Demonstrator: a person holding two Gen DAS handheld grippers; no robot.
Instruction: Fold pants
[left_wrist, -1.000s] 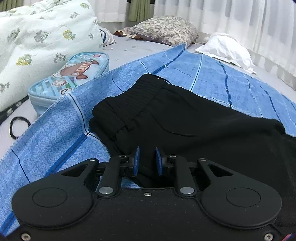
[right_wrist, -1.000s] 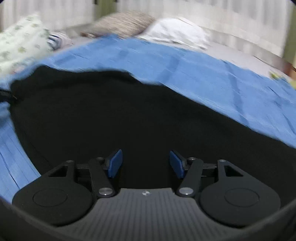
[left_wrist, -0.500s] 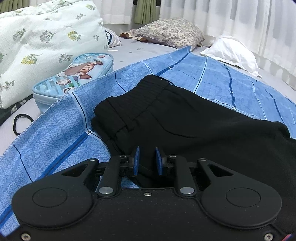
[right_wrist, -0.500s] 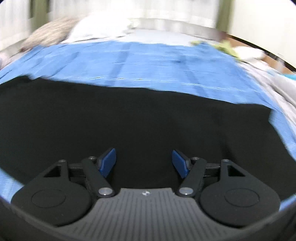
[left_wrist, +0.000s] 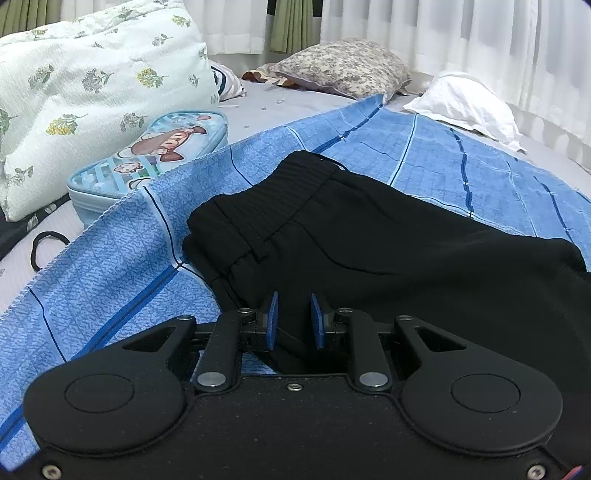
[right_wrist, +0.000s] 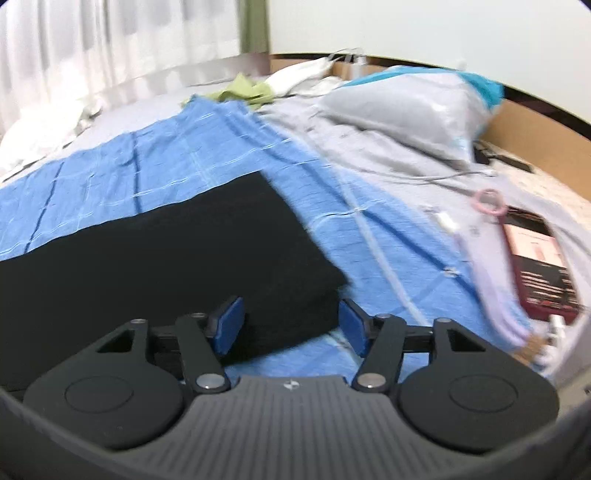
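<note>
Swinging along the black pants (right_wrist: 155, 258) to the hem end, right tool (right_wrist: 291, 321) closing, apparently nothing pinched; left tool (left_wrist: 294, 319) still gripping waist fabric.

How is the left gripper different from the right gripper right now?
The left gripper is pinched narrow on the black pants near the ribbed waistband; the right gripper stands wide, closing, pads not pressing the cloth at the leg end. Both have blue pads and hang over the blue checked sheet.
</note>
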